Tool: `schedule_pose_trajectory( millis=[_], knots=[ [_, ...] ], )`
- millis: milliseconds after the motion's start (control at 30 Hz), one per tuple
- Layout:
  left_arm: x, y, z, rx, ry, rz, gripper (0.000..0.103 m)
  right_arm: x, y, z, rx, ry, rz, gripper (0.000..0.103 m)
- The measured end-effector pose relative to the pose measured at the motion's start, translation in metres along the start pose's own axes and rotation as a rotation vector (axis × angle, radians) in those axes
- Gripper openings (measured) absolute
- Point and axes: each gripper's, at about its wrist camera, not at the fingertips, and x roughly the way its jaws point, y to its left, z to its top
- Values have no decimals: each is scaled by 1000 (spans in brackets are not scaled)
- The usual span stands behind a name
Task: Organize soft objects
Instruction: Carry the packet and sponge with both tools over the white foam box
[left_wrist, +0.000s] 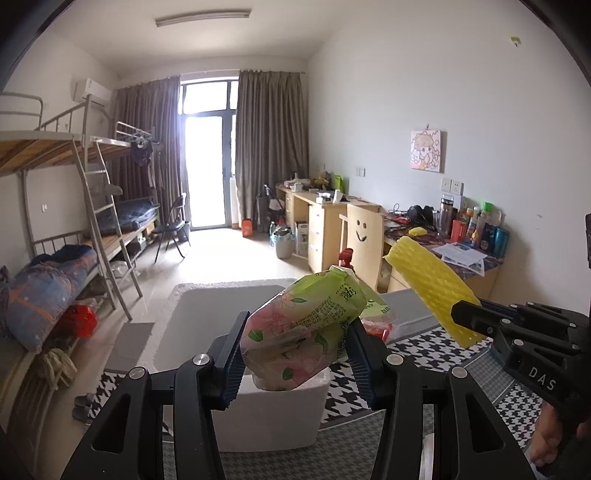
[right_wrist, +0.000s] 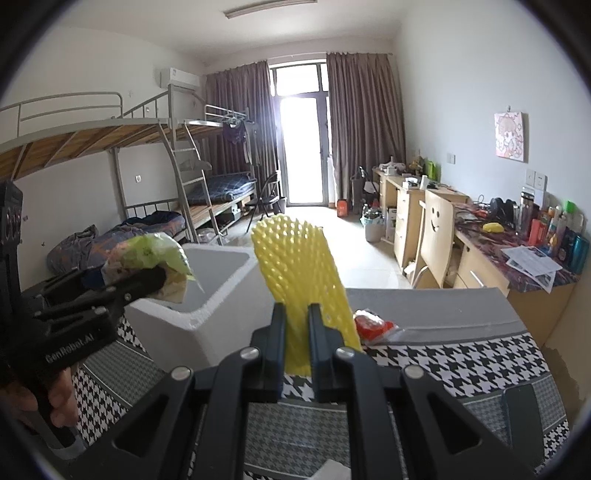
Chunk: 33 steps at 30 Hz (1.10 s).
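My left gripper (left_wrist: 295, 350) is shut on a soft tissue pack (left_wrist: 306, 325) in green and pink floral wrap, held in the air above the white foam box (left_wrist: 273, 417). The same pack (right_wrist: 151, 258) shows at the left of the right wrist view, pinched in the left gripper (right_wrist: 147, 280). My right gripper (right_wrist: 297, 325) is shut on a yellow foam net sleeve (right_wrist: 295, 266) that stands up between its fingers. In the left wrist view the sleeve (left_wrist: 428, 280) and right gripper (left_wrist: 465, 317) hang at the right. A red packet (right_wrist: 373, 323) lies on the table.
The houndstooth cloth (right_wrist: 461, 365) covers the table, with a grey strip (right_wrist: 436, 310) at its far side. The foam box (right_wrist: 207, 295) stands open at the table's left. Beyond are bunk beds (right_wrist: 155, 177), a cluttered desk (right_wrist: 524, 254) and a smiley chair (right_wrist: 437, 236).
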Motion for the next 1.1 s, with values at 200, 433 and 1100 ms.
schedule_pose_trajectory(
  millis=[200, 433, 1100],
  knots=[
    [2, 10, 8, -13, -12, 33, 51, 7, 7, 10, -13, 3, 4, 14],
    [6, 19, 16, -11, -25, 75, 51, 12, 16, 19, -35, -3, 13, 14],
    [43, 41, 22, -67, 39, 172, 51, 45, 32, 35, -57, 32, 53, 14]
  ],
)
